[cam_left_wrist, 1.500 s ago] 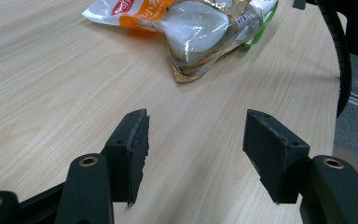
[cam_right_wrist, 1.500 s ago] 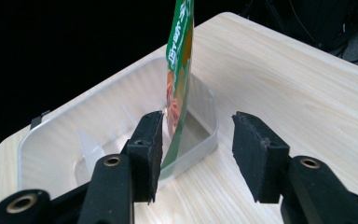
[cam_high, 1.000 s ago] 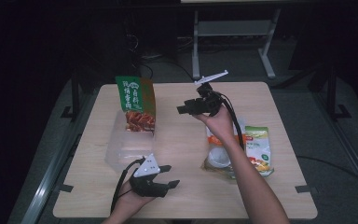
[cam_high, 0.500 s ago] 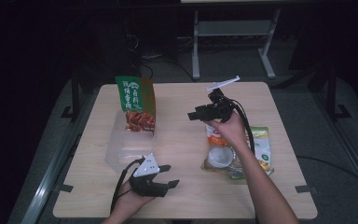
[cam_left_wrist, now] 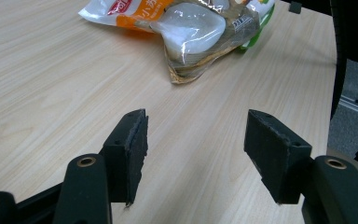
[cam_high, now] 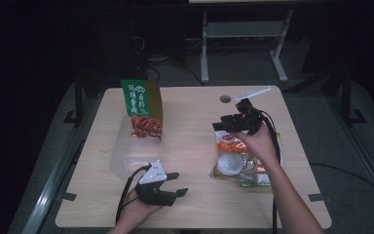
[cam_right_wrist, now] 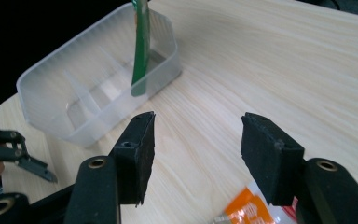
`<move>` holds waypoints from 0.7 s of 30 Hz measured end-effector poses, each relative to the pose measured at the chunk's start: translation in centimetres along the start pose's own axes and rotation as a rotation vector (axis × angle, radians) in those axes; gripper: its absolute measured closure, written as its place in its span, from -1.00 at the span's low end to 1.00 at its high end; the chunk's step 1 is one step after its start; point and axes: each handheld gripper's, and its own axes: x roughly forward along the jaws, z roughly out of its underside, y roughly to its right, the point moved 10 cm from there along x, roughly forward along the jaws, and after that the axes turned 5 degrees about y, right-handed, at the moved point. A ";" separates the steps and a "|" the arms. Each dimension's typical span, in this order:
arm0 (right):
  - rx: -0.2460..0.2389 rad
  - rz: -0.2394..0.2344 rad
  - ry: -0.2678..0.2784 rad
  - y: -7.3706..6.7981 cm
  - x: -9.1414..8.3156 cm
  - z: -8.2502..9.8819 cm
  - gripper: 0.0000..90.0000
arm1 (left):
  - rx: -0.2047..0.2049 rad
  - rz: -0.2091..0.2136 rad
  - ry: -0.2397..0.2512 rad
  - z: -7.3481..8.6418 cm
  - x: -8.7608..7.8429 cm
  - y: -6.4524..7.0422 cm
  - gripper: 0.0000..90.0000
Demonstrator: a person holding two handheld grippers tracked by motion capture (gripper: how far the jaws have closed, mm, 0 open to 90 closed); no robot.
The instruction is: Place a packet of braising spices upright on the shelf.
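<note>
A green and red snack bag (cam_high: 142, 108) stands upright in the far end of a clear plastic container (cam_high: 129, 156) on the table's left side. Orange and white snack packets (cam_high: 233, 163) lie at the right. My right gripper (cam_high: 217, 126) hovers over their far end and points left toward the container (cam_right_wrist: 51, 84). Its jaws have just been opening, with nothing between them (cam_right_wrist: 196, 140). My left gripper (cam_high: 179, 184) rests near the front edge, open and empty (cam_left_wrist: 196, 140), facing the packets (cam_left_wrist: 191, 32).
The wooden table (cam_high: 190, 112) has a small round hole (cam_high: 225, 99) near its far edge. A green-edged packet (cam_high: 278, 142) lies under the right forearm. A metal stand (cam_high: 243, 34) is behind the table. The container has a low divider (cam_right_wrist: 81, 95).
My right gripper has moved to the right and nearer, from the table's middle to above the orange packets. The left gripper has stayed where it was.
</note>
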 end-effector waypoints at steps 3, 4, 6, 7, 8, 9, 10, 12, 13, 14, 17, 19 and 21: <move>0.015 0.007 -0.009 0.4 -0.6 0.8 -0.04 | 0.002 0.002 -0.006 0.0 0.0 0.1 -0.13; 0.016 0.006 -0.010 0.6 -0.8 1.1 -0.04 | 0.005 0.002 -0.007 0.1 0.0 0.1 -0.13; 0.030 0.012 -0.008 0.9 -1.3 1.6 -0.04 | 0.002 0.003 -0.009 0.1 0.1 0.2 -0.13; 0.033 0.016 -0.012 1.1 -1.5 1.9 -0.05 | 0.002 0.004 -0.008 0.1 0.2 0.3 -0.13; 0.035 0.018 -0.028 1.3 -1.7 2.3 -0.06 | 0.002 0.006 -0.008 0.1 0.2 0.3 -0.13; 0.037 0.020 -0.030 1.4 -1.9 2.4 -0.06 | 0.000 0.007 -0.012 0.1 0.2 0.3 -0.13; 0.036 0.023 -0.018 1.5 -2.2 2.5 -0.06 | -0.008 0.008 -0.006 0.1 0.3 0.4 -0.14; 0.043 0.029 -0.019 1.8 -2.7 3.0 -0.06 | 0.002 0.008 -0.017 0.2 0.2 0.3 -0.14; 0.042 0.029 -0.017 2.0 -2.8 3.1 -0.06 | -0.002 0.008 -0.013 0.1 0.3 0.3 -0.14; 0.050 0.034 -0.018 2.1 -3.0 3.4 -0.06 | -0.004 0.008 -0.011 0.1 0.3 0.4 -0.14; 0.059 0.051 -0.034 2.6 -3.5 4.3 -0.10 | -0.006 0.007 -0.011 0.1 0.3 0.4 -0.14; 0.065 0.061 -0.032 3.0 -3.9 4.8 -0.10 | -0.004 0.008 -0.010 0.1 0.3 0.4 -0.14; 0.065 0.071 -0.040 3.3 -4.2 5.4 -0.10 | -0.004 0.008 -0.009 0.1 0.4 0.5 -0.14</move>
